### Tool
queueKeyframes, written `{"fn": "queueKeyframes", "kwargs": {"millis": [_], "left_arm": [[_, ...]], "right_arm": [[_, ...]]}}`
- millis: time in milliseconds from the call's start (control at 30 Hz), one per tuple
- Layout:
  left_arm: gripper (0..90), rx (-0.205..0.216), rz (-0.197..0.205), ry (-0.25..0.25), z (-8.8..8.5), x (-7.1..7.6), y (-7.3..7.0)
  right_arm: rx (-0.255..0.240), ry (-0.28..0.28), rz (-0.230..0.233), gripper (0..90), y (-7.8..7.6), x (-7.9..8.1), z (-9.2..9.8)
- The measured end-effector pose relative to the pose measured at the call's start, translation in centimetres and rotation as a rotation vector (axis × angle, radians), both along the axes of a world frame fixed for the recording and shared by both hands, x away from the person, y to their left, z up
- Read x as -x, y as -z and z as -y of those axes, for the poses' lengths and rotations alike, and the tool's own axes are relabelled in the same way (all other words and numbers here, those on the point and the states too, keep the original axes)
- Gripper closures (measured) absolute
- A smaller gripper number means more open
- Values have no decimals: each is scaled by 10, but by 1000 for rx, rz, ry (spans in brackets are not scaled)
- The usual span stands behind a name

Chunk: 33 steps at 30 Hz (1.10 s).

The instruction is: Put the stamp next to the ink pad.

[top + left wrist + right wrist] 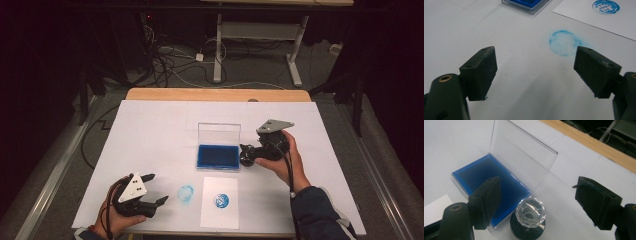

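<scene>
A stamp with a faceted clear knob [530,213] on a black base stands upright on the white table cover, right beside the blue ink pad [491,185], whose clear lid [524,157] is raised. My right gripper [537,185] hangs over the stamp [246,160] with its jaws wide apart and neither pad touching it. A white sheet [220,207] carrying a round blue print [222,200] lies in front of the ink pad [218,156]. My left gripper [156,189] rests open and empty at the near left, pointing at a pale blue ring [564,43] stamped on the cover.
The white cover [150,130] spans the table, with a wooden edge [215,94] showing at the far side. Cables and a desk frame [218,45] sit on the floor beyond. The print on the sheet [605,6] is at the upper right of the left gripper view.
</scene>
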<state>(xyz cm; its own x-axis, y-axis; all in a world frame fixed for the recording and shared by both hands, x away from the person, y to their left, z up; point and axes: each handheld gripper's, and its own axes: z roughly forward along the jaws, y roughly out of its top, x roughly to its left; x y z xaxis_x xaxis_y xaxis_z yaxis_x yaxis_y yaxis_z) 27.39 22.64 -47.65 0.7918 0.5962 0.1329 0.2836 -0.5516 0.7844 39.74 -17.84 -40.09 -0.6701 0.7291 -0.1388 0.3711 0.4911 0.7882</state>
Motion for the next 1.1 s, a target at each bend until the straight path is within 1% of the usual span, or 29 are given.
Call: {"fn": "queueKeyframes", "kwargs": {"millis": [100,167,300,367,433,567,833,900,1000,1100], "left_arm": [[181,0,0,-1,0,0,0],[181,0,0,-1,0,0,0],[181,-1,1,-1,0,0,0],[181,-1,1,-1,0,0,0],[181,-1,1,-1,0,0,0],[181,-2,1,0,0,0,0],[181,-3,0,-1,0,0,0],[181,-3,0,-2,1,0,0],[181,-4,0,-2,1,0,0],[181,-6,0,-3,1,0,0]], "right_arm": [[-12,0,22,220,-3,3,1],[-18,-2,28,222,-3,4,1],[-14,-5,46,227,-6,7,2],[-9,-5,64,227,-8,9,2],[-18,-16,75,230,-10,12,1],[-9,-34,90,233,-12,17,-1],[10,-45,125,239,-17,27,-1],[13,-52,125,241,-18,28,-1],[35,-55,134,242,-18,31,0],[40,-57,140,241,-19,34,0]]}}
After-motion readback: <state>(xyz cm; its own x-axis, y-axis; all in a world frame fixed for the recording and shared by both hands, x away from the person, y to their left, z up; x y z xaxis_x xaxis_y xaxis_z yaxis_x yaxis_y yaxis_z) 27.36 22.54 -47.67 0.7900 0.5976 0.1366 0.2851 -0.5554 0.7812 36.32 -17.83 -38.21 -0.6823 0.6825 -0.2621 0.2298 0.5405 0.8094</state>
